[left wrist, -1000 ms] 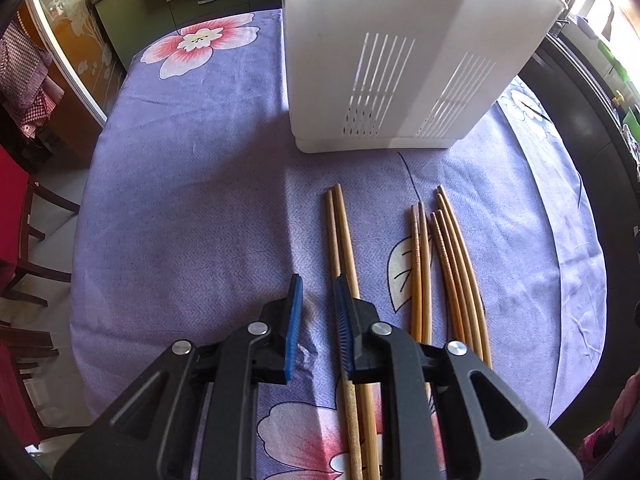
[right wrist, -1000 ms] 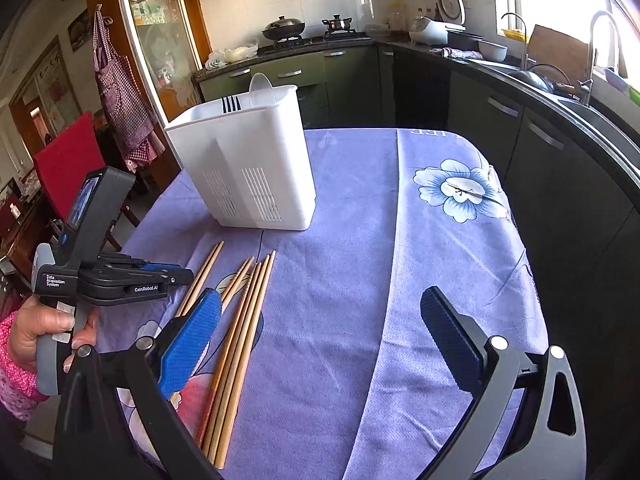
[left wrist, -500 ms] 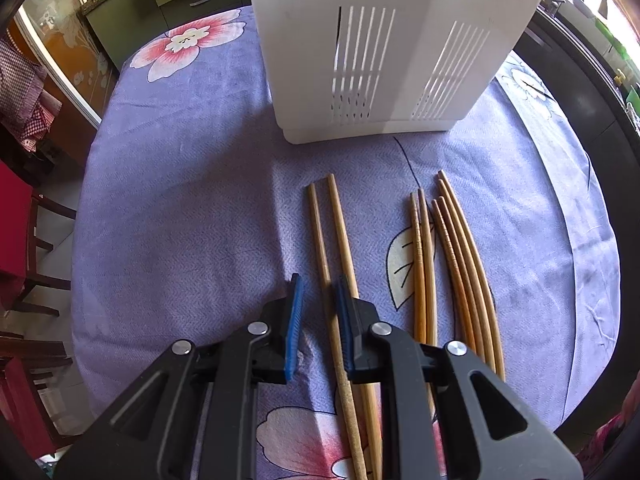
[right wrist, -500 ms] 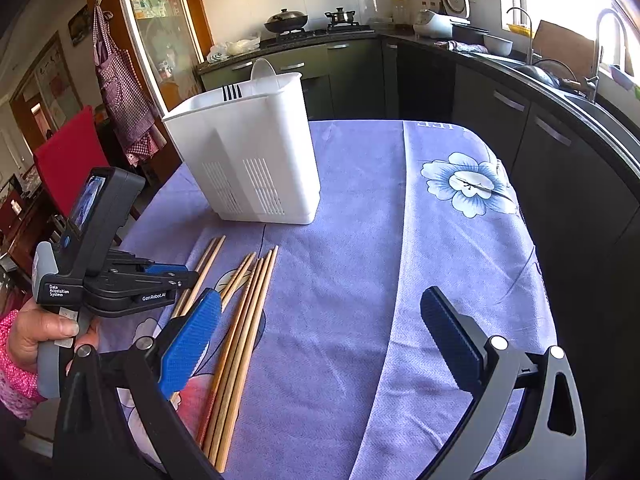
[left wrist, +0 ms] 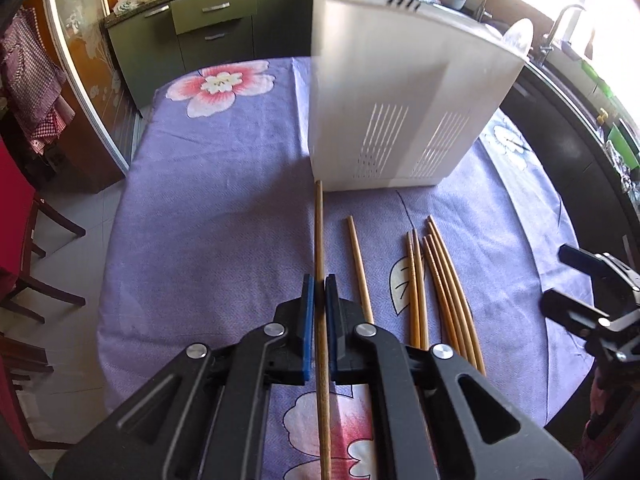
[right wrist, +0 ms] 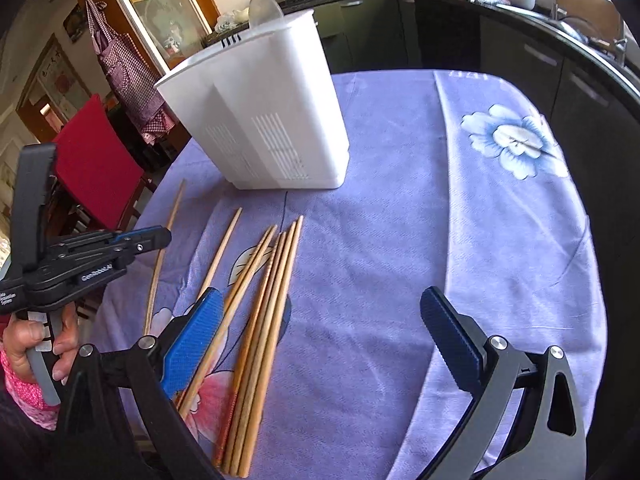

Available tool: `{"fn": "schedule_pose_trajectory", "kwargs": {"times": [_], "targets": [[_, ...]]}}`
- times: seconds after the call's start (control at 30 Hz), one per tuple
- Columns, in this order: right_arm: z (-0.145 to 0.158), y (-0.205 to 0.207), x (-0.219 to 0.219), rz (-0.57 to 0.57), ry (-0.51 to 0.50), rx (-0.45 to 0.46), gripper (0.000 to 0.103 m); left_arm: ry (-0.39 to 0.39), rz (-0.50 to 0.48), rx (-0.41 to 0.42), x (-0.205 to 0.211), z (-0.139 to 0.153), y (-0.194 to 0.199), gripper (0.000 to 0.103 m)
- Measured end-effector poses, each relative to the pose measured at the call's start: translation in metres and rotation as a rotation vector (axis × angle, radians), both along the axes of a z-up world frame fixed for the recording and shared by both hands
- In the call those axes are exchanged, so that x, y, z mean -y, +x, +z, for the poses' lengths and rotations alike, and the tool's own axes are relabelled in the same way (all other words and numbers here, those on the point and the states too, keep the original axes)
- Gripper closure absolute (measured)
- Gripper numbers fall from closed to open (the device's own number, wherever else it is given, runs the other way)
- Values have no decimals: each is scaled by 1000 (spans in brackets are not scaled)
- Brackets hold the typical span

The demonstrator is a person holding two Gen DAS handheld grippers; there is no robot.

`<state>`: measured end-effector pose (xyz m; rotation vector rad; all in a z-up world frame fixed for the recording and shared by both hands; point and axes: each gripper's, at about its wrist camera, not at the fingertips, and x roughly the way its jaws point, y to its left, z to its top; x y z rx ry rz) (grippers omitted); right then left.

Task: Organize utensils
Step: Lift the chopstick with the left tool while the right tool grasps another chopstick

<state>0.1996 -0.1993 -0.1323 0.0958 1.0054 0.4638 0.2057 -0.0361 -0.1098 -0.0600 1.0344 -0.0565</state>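
My left gripper (left wrist: pixel 319 286) is shut on one wooden chopstick (left wrist: pixel 319 236), lifted off the cloth and pointing toward the white slotted utensil holder (left wrist: pixel 400 92). From the right wrist view that left gripper (right wrist: pixel 160 236) shows at the left, with the held chopstick (right wrist: pixel 166 240) slanting across it. Its former partner, a single chopstick (left wrist: pixel 359 268), lies alone on the purple flowered tablecloth (left wrist: pixel 208 200). Several more chopsticks (left wrist: pixel 440 288) lie bunched to the right. My right gripper (right wrist: pixel 320 336) stands wide open over the bunched chopsticks (right wrist: pixel 264 304), nothing between its pads. The holder (right wrist: pixel 272 120) stands behind them.
A red chair (right wrist: pixel 96 160) stands at the table's left side. Dark kitchen cabinets (right wrist: pixel 520 52) and a counter with a sink run behind and to the right. A person's hand (right wrist: pixel 32 344) grips the left tool's handle.
My left gripper closed on one chopstick of the left pair and lifted it, tilting up toward the holder. My right gripper came lower and closer over the bunched chopsticks, still open.
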Motion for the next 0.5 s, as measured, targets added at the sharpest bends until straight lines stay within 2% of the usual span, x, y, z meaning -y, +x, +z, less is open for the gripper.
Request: {"fn": "schedule_pose_trajectory", "kwargs": {"times": [0.07, 0.13, 0.17, 0.2, 0.33, 0.5], "targets": [[-7, 9, -11, 30, 1, -40, 8, -10, 10, 53, -5, 12, -11, 97], [-14, 16, -23, 49, -36, -69, 23, -13, 16, 100, -10, 22, -20, 98], [-18, 21, -29, 53, -63, -87, 39, -11, 13, 120, -11, 27, -24, 97], [-21, 25, -34, 56, -87, -102, 49, -11, 7, 135, -10, 30, -28, 97], [-32, 36, -47, 59, -138, -134, 59, -37, -8, 162, -11, 38, -39, 98], [-40, 39, -55, 58, -186, -127, 73, -40, -22, 181, -13, 42, -47, 98]]}}
